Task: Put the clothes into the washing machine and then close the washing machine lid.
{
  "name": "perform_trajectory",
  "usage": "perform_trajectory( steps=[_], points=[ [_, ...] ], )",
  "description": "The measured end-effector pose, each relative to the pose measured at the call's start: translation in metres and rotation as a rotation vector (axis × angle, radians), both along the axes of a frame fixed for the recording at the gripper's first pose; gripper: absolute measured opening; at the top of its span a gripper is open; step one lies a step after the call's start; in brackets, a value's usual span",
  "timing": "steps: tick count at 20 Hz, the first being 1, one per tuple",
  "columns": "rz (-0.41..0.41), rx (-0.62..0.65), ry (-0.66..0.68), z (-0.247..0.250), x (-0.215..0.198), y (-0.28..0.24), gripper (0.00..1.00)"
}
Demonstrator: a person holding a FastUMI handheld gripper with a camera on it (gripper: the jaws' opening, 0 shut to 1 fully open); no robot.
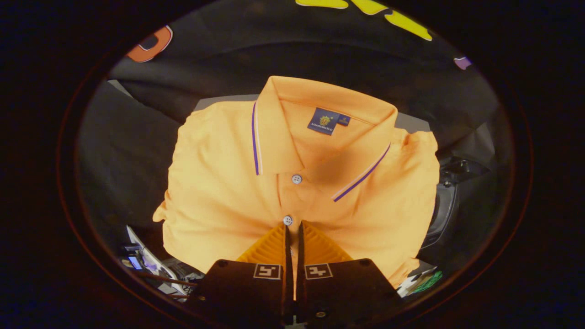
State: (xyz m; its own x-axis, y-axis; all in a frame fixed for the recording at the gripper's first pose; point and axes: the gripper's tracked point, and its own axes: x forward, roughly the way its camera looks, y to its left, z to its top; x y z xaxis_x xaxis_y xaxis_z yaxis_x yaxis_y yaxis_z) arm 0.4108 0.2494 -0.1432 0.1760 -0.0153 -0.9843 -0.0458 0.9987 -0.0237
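Observation:
An orange polo shirt [219, 192] with a purple-striped collar and white buttons hangs folded in front of me, lifted off the surface. My gripper [293, 225] is shut on the shirt's button placket, just below the second button, with a thin fold of cloth pinched between both fingers. The shirt spreads wide to both sides of the fingers and hides what lies straight ahead. A dark machine part [445, 201] with a curved edge peeks out to the right of the shirt.
A grey surface [413, 122] shows behind the shirt's shoulders, against the black booth cloth. Below and left of the fingers lies clutter with cables and a small lit device [137, 260]. A green-and-white item [422, 281] sits low on the right.

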Motion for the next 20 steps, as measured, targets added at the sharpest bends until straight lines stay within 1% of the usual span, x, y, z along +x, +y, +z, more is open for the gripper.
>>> perform_trajectory(
  steps=[3, 9, 13, 20],
  points=[
    [0.014, 0.033, 0.000, 0.004, -0.004, -0.001, 0.06],
    [0.009, 0.107, -0.015, 0.020, -0.007, -0.005, 0.06],
    [0.044, 0.118, -0.021, 0.027, -0.006, -0.009, 0.06],
    [-0.015, 0.135, -0.071, 0.052, -0.004, -0.015, 0.06]
  ],
)
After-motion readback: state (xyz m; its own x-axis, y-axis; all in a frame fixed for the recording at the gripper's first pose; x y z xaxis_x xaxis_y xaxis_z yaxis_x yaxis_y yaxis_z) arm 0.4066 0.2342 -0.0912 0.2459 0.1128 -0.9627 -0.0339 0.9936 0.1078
